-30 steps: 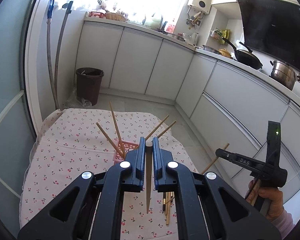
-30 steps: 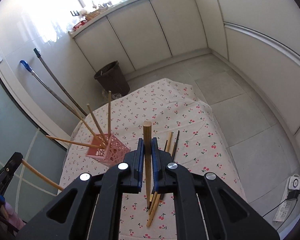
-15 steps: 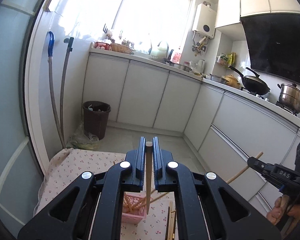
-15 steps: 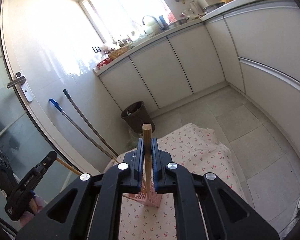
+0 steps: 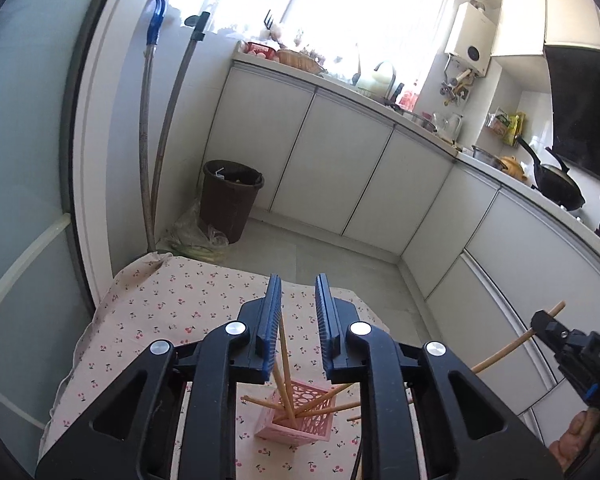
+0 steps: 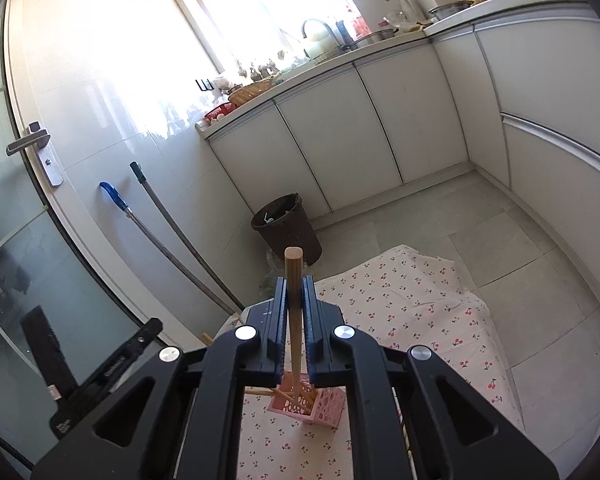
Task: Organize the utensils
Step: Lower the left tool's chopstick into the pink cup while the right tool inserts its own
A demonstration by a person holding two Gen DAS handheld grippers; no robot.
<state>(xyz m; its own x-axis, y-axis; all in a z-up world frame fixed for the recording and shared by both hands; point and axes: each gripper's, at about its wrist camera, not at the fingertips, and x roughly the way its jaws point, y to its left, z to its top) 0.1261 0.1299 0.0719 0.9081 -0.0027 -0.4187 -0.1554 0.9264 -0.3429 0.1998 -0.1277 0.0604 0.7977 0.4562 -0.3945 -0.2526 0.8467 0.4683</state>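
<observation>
We held our left gripper [image 5: 298, 320] above the pink holder [image 5: 298, 420], and its two fingers stood apart. One chopstick [image 5: 283, 354] leaned up between the fingers, with its low end down in the pink holder. We could not tell if it touched the left finger. More chopsticks [image 5: 331, 408] stuck out of the pink holder and leaned to the sides. The pink holder stood on the cherry cloth [image 5: 180, 300].

Our right gripper [image 6: 294, 312] was squeezed tight on a wooden chopstick [image 6: 294, 300]. That chopstick stood almost straight up. Its round top poked out above the fingers, and its low end pointed down at the pink holder [image 6: 323, 404] just under it. We could not tell if the tip was inside yet. In the left camera view, our right gripper [image 5: 547, 326] showed to the right of the pink holder, with its chopstick [image 5: 503, 354] sticking out at a slant.

A brown bin [image 6: 288, 228] stood on the floor past the pink holder. Two mop handles [image 5: 156, 120] leaned on the wall left of the brown bin [image 5: 230, 204].
</observation>
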